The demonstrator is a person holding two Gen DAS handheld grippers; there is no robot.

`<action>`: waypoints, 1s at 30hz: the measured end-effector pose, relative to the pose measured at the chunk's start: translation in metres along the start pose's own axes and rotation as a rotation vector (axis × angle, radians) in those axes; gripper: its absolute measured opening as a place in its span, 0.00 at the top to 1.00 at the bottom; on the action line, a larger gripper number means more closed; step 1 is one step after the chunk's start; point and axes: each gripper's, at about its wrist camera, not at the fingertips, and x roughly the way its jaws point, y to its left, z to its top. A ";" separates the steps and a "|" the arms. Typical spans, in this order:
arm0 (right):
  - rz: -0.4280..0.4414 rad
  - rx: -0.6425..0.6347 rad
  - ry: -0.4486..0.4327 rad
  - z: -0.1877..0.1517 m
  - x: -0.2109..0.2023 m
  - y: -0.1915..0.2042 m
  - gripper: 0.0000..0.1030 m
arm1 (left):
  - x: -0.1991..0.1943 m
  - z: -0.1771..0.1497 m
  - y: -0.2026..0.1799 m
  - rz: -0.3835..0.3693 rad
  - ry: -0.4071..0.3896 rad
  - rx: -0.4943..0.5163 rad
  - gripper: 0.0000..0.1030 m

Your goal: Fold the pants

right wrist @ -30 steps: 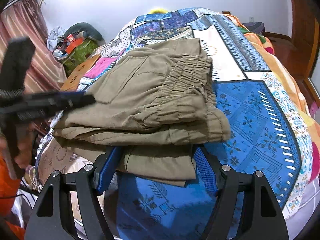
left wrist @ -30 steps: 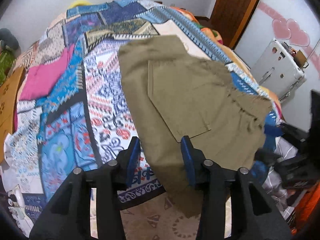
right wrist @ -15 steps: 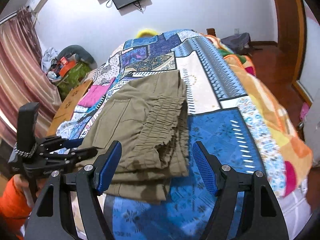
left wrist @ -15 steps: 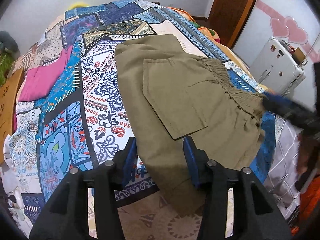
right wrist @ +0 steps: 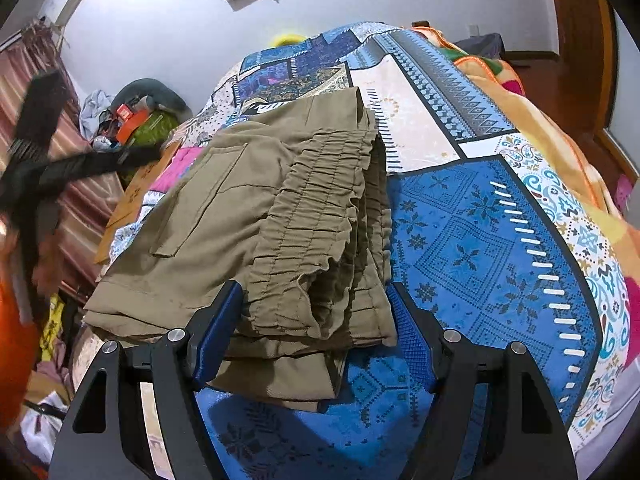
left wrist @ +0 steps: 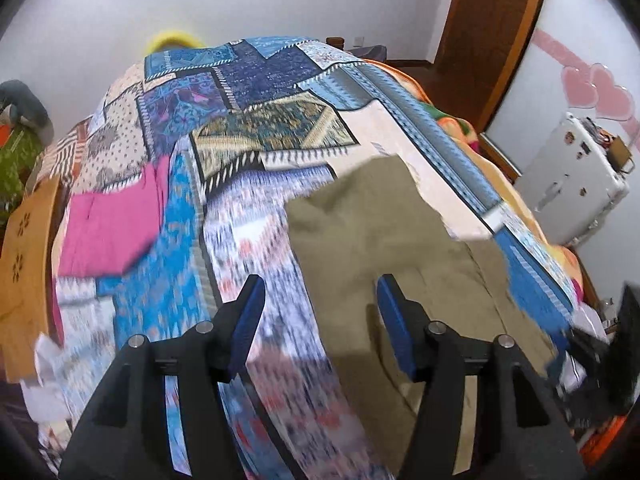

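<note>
Olive-khaki pants (right wrist: 256,216), folded in layers (gathered elastic waistband up), flat on the patchwork bedspread (right wrist: 480,248)

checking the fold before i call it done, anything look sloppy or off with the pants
Slightly. The olive pants lie folded on the patchwork bedspread, but the layers are not flush: the lowest layer sticks out past the elastic waistband at the near edge. Nothing torn or spilled.

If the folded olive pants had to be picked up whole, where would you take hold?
Probably at the near folded edge of the pants, low from the front: the layers stack flush there, so the right tool, open around it, could pinch them all, unlike the ruffled waistband.
</note>
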 end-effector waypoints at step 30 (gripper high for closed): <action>-0.111 0.016 -0.019 0.011 -0.010 -0.029 0.32 | 0.103 0.019 0.004 0.195 0.095 0.158 0.92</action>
